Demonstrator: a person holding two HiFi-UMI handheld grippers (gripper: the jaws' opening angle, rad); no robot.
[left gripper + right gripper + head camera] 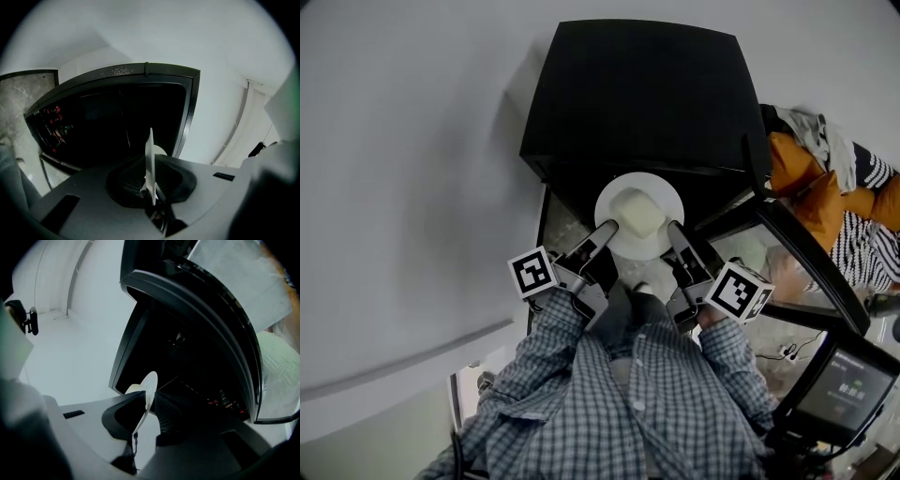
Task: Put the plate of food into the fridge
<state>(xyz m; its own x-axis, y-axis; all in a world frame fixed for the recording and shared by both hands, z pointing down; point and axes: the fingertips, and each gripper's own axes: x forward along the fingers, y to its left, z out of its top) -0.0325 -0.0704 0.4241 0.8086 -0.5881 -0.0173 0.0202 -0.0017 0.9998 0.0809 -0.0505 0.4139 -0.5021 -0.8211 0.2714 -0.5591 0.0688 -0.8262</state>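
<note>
Head view: the white plate (659, 189) sits at frame centre, carrying a pale block of food (637, 214), directly in front of the open front of the black fridge (637, 94). The fridge door (811, 258) stands open toward the right edge. The left hand-held gripper (606, 229) grips the plate's lower-left rim and the right hand-held gripper (676, 229) grips its lower-right rim. Checked sleeves (675, 394) fill the lower part of the frame. Left gripper view: the plate (149, 159) appears edge-on at lower centre, and the jaws of the left hand-held gripper (151, 182) are clamped on its rim. The dark fridge interior (117, 122) lies beyond, across the middle of the frame. Right gripper view: the plate (149, 387) appears edge-on at lower centre with the food (133, 389) on its left face. The jaws of the right hand-held gripper (146, 414) are clamped on its rim. The fridge opening (187, 357) occupies the centre and right.
</note>
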